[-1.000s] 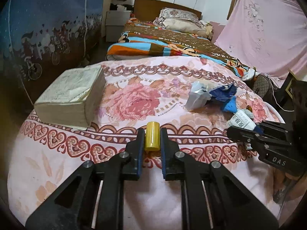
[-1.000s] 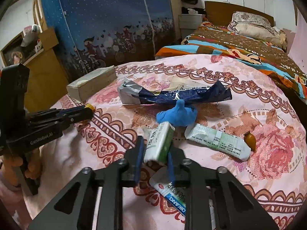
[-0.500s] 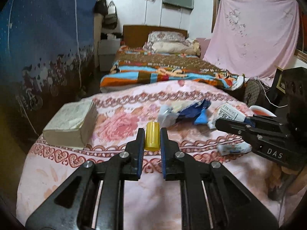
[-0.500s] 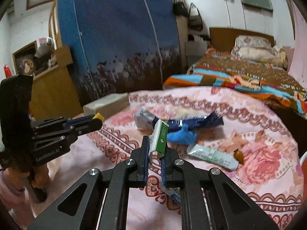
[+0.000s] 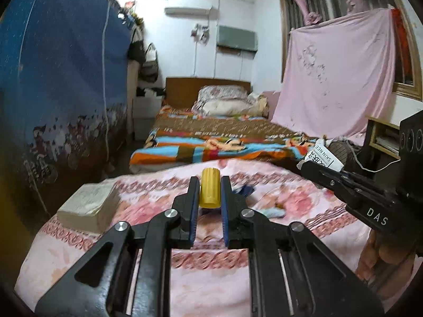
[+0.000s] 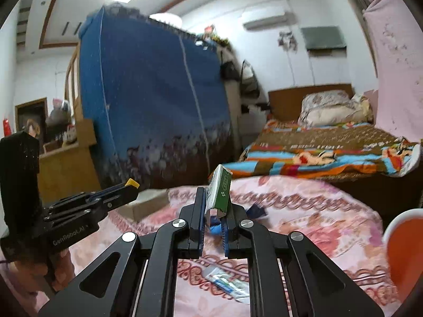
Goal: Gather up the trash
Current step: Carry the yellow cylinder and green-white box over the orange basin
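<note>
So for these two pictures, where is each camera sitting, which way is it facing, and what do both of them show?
Left wrist: sits on the left gripper, looks along its fingers over the pink floral cloth toward the bed; its jaws clamp a yellow cylinder, and the right gripper reaches in from the right edge.
Right wrist: sits on the right gripper, faces the blue wardrobe and bed; its jaws clamp a green-and-white carton, and the left gripper shows at left.
Shared: bed, wardrobe, floral cloth, both grippers.

A yellow ribbed cap [image 5: 210,191] stands upright, pinched off the pink floral cloth; a crumpled green-and-white carton [image 6: 220,194] tilts upward, likewise clamped aloft.
</note>
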